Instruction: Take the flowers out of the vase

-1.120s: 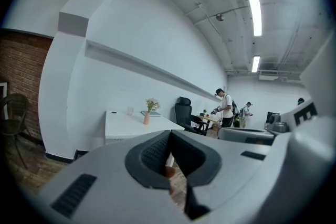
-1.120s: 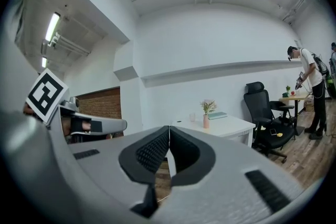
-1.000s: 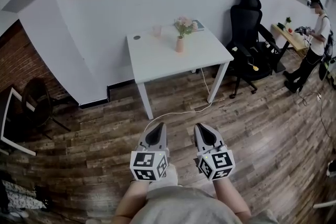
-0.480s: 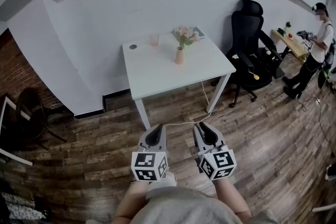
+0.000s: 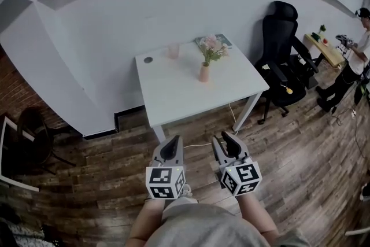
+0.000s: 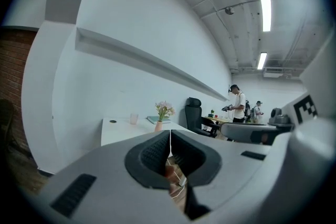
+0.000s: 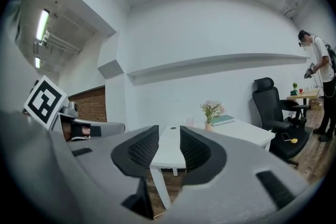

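Pink flowers [image 5: 212, 46] stand in a small pink vase [image 5: 204, 72] on a white table [image 5: 173, 95], towards its far right. The flowers [image 6: 164, 108] and vase [image 6: 158, 126] show small and far in the left gripper view; the flowers [image 7: 211, 108] and vase [image 7: 208, 126] show likewise in the right gripper view. My left gripper [image 5: 172, 141] is shut and empty, held over the floor short of the table. My right gripper [image 5: 226, 139] beside it has its jaws opening, with nothing between them.
A pink cup [image 5: 173, 51] and a book [image 5: 222, 40] lie at the table's back. A black office chair [image 5: 283, 61] stands right of the table. A person [image 5: 357, 49] stands by a desk at far right. A white cable [image 5: 199, 143] runs on the wooden floor [image 5: 300, 153].
The table with the vase has come nearer and shifted slightly right in the head view. The right gripper's jaws have parted; the left stays shut.
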